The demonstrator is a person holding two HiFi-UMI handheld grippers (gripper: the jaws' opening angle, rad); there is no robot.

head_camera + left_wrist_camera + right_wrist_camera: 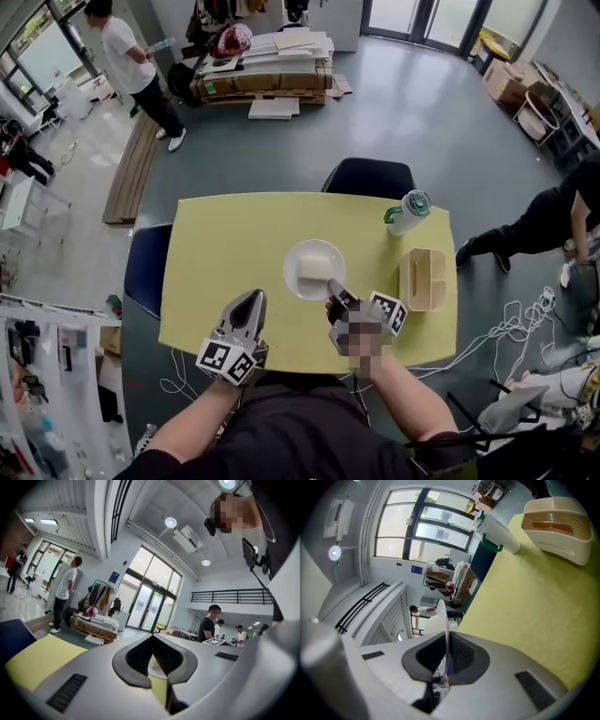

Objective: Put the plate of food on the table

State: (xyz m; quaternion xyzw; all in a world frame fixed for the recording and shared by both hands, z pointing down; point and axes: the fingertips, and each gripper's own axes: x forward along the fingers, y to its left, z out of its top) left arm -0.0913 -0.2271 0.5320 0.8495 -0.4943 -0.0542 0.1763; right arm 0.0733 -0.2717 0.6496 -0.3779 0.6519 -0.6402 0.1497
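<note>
left gripper [251,300]: grey plastic jaws closed together, empty, at the near edge of the table [234,234].
right gripper [335,287]: clamped on the near rim of the plate [294,255], hiding that part.
plate: round, white, smooth; mid-table on matte yellow.
food [317,267]: pale rectangular block, kind unclear.

right gripper [446,654]: your jaws are clamped on a thin white rim, seen edge-on.
plate [441,615]: it rises straight out from between your jaws, and what lies on it is hidden from here.
table [534,616]: the yellow top spreads to the right of your jaws and runs far ahead.
bottle [499,530]: white with a green handle, it stands on the table well ahead of you, to the right.
organiser [557,524]: beige, it sits on the table just right of the bottle.
chair [483,559]: dark, it stands beyond the table's far edge, by the bottle.
</note>
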